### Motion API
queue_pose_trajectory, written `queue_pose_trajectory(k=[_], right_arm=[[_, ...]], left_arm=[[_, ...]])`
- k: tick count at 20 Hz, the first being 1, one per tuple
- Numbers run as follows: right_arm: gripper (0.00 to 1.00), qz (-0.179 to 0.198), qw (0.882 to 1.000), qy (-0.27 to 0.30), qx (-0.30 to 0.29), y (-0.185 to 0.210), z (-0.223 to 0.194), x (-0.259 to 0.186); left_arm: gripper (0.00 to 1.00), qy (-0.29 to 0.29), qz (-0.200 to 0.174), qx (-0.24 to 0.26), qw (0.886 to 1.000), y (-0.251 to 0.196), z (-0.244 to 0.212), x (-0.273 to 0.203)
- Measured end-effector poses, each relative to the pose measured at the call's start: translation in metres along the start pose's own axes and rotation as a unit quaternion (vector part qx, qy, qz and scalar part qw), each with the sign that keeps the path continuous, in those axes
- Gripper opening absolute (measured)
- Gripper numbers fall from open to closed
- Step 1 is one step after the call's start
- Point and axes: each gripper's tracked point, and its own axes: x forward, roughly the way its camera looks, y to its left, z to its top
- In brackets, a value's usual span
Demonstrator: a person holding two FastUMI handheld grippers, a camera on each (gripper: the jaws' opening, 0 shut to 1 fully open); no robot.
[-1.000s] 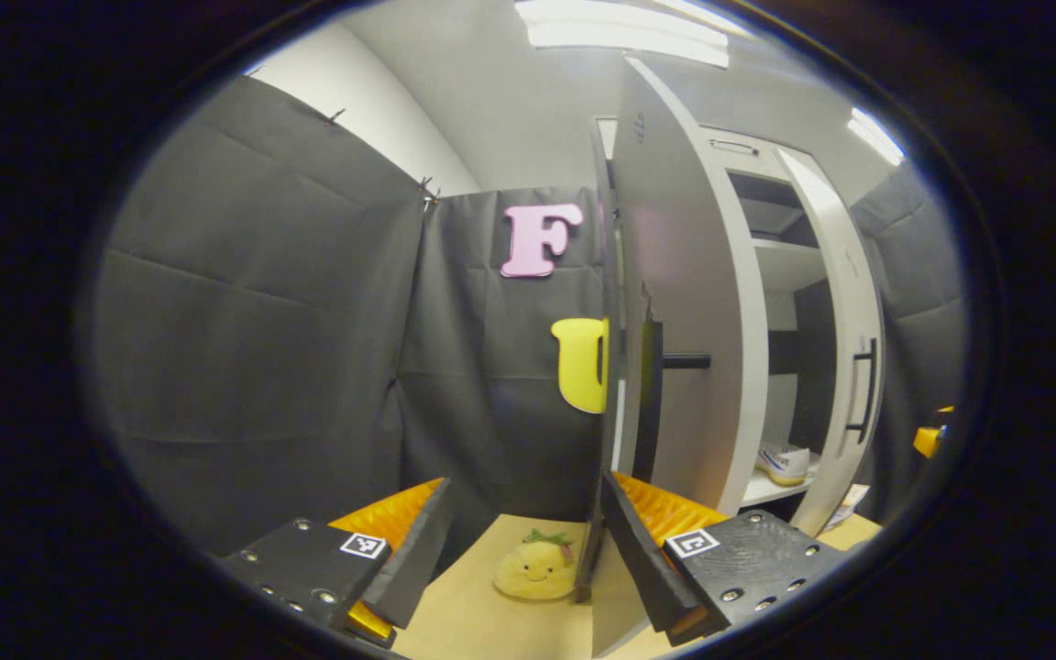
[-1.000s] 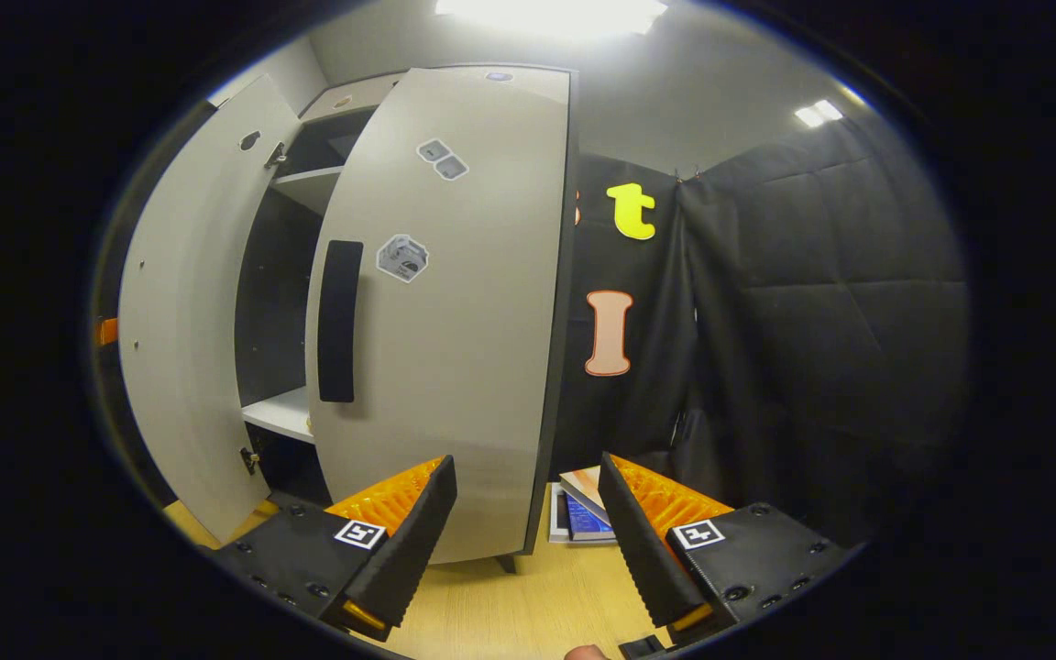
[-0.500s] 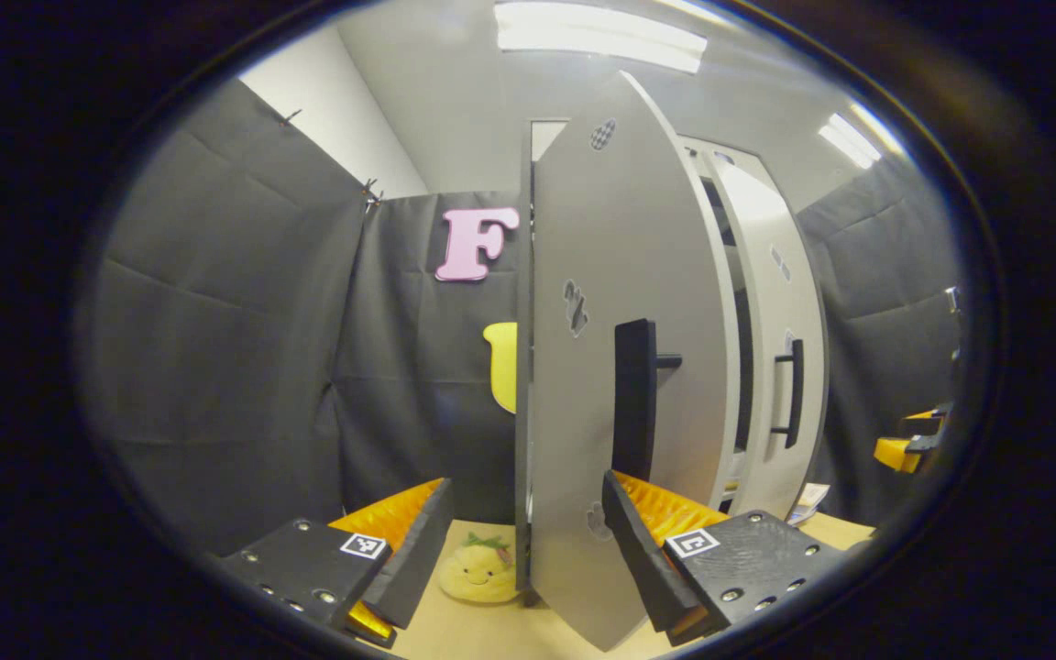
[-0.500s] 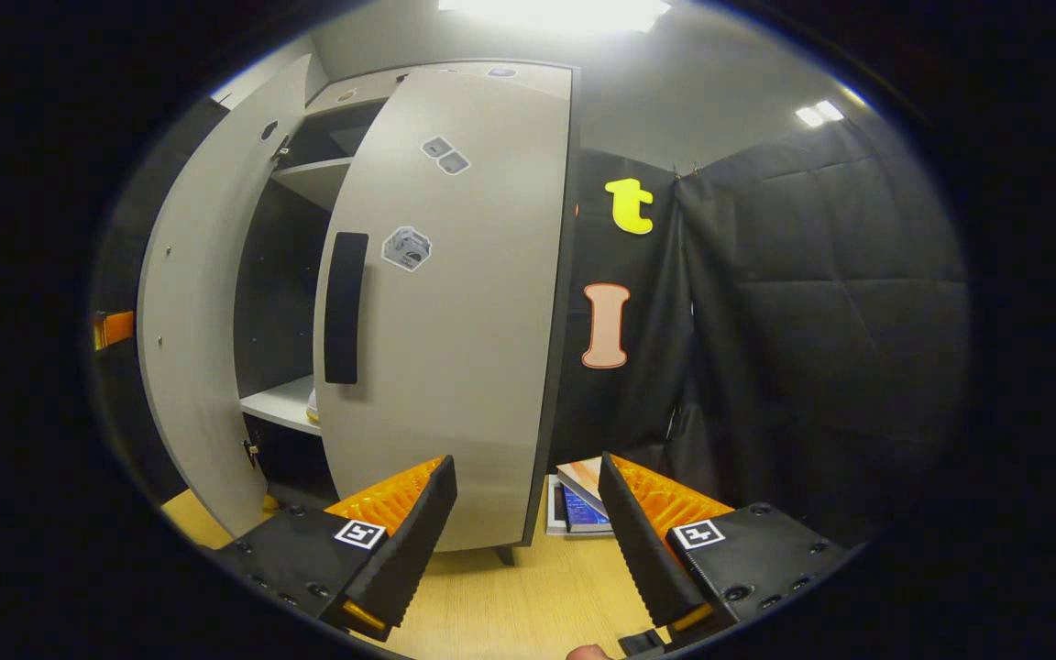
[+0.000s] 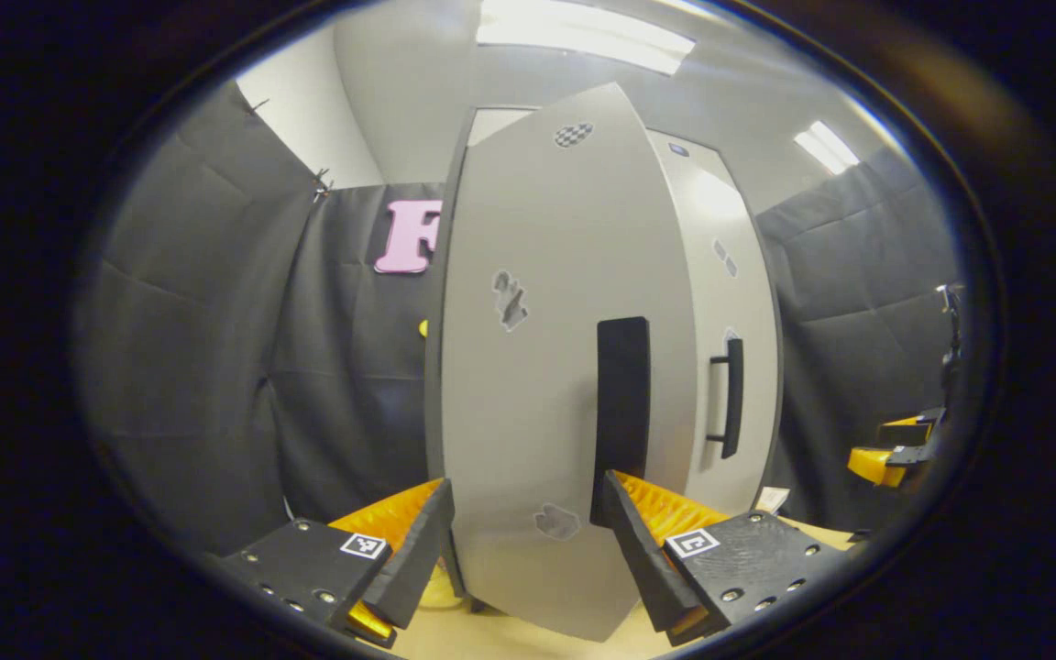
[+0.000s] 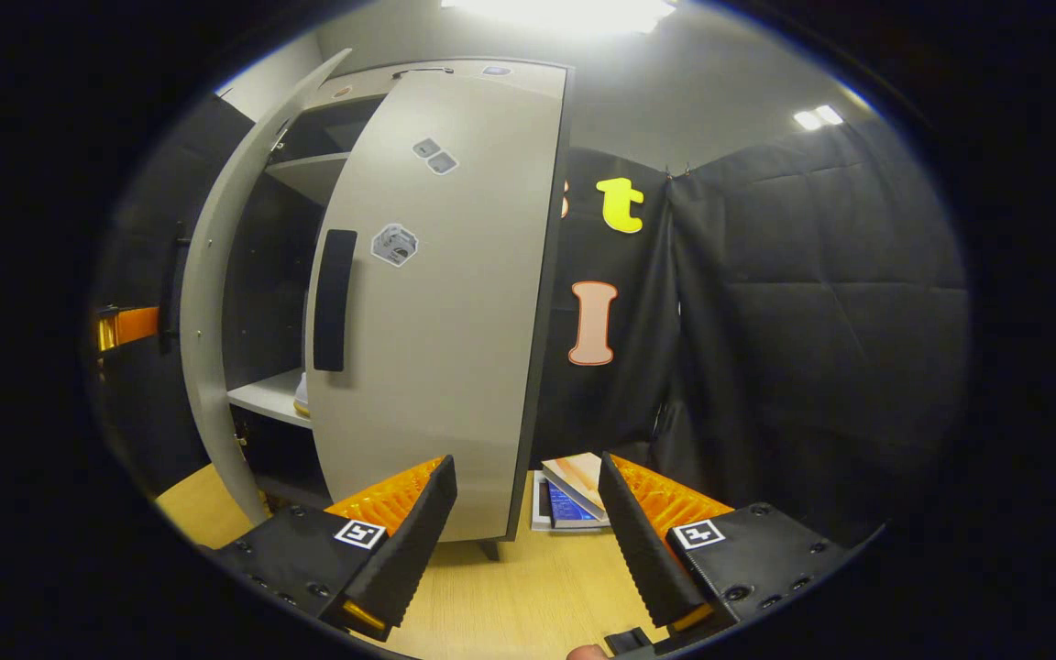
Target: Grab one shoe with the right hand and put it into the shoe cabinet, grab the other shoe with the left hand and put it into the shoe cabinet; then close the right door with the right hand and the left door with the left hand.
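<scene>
Grey panels take up the middle of the left gripper view: the shoe cabinet's left door (image 5: 528, 367) stands close in front of the lens, its black handle (image 5: 621, 412) just right of centre, and beside it, farther right, the right door (image 5: 734, 339) with its own slimmer handle (image 5: 730, 399). The left gripper (image 5: 528, 550) sits low in the frame with its fingers spread wide, nothing between them — the door's lower edge lies in the gap, though whether either finger touches the panel cannot be told. At the far right edge the other gripper is partly in view.

In the right gripper view the right door (image 6: 441, 302) fills the centre-left, nearly closed, its handle (image 6: 331, 298) on the left side of the panel. The left door (image 6: 216, 302) stands left of it, and the dark gap between them shows white shelves (image 6: 267, 399) (a pale shape at the door's edge on the lower shelf may be a shoe — too little of it shows to say). The right gripper (image 6: 528, 541) is at the bottom, fingers apart and empty, over a wooden floor (image 6: 528, 596). A small stack of books (image 6: 569, 490) lies on the floor, between the finger tips in the frame.
</scene>
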Motion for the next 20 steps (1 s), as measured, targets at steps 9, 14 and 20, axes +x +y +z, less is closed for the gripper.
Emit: queue_pose_trajectory(k=[9,14,20], right_arm=[[0.98,-0.011,1.000,0.008,0.011,-0.017,-0.011,-0.002],[0.97,0.003,1.000,-0.005,0.016,-0.010,-0.004,-0.004],[0.98,0.034,0.998,-0.039,0.027,0.008,0.017,-0.014]], left_arm=[[0.94,0.006,-0.017,0.001,1.000,-0.039,-0.013,0.037],[0.94,0.007,-0.016,0.009,1.000,-0.037,-0.014,0.029],[0.93,-0.002,0.004,0.027,1.000,-0.014,0.003,-0.009]])
